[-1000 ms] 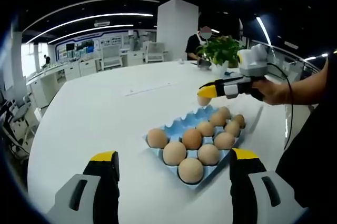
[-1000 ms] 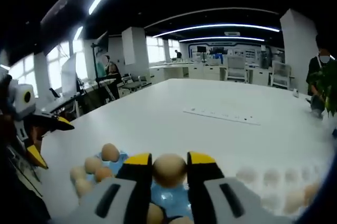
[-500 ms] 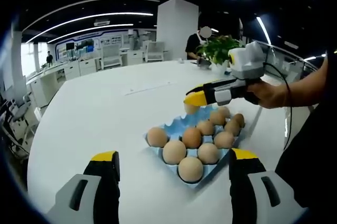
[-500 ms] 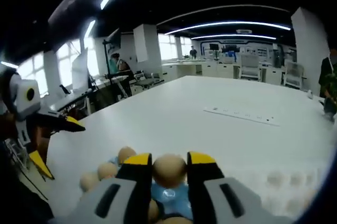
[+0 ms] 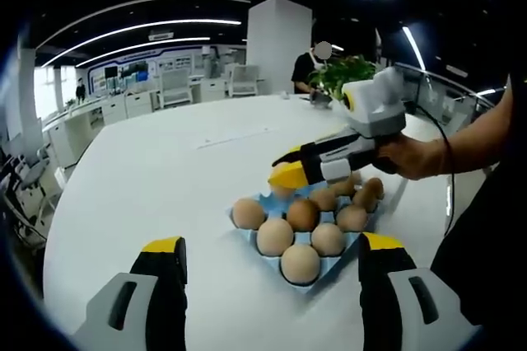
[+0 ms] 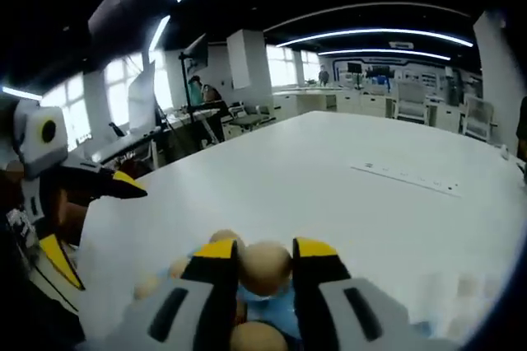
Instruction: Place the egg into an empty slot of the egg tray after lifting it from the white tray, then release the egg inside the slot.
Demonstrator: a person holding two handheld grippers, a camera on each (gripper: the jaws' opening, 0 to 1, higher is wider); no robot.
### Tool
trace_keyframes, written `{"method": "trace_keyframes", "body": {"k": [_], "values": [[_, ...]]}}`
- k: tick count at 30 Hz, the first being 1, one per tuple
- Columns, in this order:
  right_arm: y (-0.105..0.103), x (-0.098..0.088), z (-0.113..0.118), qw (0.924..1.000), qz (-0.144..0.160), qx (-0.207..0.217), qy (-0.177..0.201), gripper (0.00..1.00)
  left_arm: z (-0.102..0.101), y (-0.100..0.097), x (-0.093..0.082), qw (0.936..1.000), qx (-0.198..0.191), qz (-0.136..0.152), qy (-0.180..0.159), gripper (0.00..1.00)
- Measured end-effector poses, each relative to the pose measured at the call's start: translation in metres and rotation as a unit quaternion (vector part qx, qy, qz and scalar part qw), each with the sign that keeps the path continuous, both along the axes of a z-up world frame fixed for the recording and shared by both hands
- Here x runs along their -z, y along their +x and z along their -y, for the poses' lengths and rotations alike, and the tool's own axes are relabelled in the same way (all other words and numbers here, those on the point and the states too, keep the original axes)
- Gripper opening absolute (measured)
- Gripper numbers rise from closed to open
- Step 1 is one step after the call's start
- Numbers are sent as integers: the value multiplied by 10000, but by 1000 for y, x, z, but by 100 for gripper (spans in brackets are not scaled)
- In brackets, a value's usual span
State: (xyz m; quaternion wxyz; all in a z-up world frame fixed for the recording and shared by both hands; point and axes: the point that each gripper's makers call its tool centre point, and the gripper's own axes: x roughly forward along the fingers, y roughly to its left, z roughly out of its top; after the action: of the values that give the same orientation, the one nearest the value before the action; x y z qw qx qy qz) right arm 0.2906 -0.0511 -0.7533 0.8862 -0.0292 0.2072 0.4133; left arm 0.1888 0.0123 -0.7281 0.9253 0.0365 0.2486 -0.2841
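Note:
A blue egg tray [image 5: 244, 234] holding several brown eggs lies on the white table [image 5: 148, 178] in the left gripper view. My right gripper [image 5: 284, 176], held by a hand, hangs low over the tray's far left corner, shut on a brown egg [image 6: 263, 268] that sits between its yellow-tipped jaws. Blue tray [image 6: 262, 315] and other eggs [image 6: 255, 339] lie just beneath that egg in the right gripper view. My left gripper [image 5: 272, 256] stands open at the near edge of the tray, nothing between its jaws, and appears again at the left of the right gripper view [image 6: 86, 215].
A potted plant [image 5: 346, 77] and a seated person [image 5: 311, 71] are at the table's far side. A long white strip [image 6: 403, 178] lies on the table. Desks, chairs and office furniture ring the room.
My right gripper has carried the egg leftward and down, from above the tray's far right end to low over its far left corner. The left gripper has stayed put.

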Motion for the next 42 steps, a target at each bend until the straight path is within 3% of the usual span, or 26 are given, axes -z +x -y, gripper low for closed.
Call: {"method": "trace_keyframes", "body": {"k": [18, 35, 42], "values": [[0, 22, -7, 9994, -174, -193, -240, 25, 1, 1, 0, 10000, 38, -14, -13, 85], [0, 22, -9, 9984, -38, -405, -381, 27, 2, 3, 1, 10000, 85, -41, -19, 85], [0, 22, -6, 9987, -147, -351, -337, 27, 3, 2, 1, 10000, 83, -39, -39, 84]]}}
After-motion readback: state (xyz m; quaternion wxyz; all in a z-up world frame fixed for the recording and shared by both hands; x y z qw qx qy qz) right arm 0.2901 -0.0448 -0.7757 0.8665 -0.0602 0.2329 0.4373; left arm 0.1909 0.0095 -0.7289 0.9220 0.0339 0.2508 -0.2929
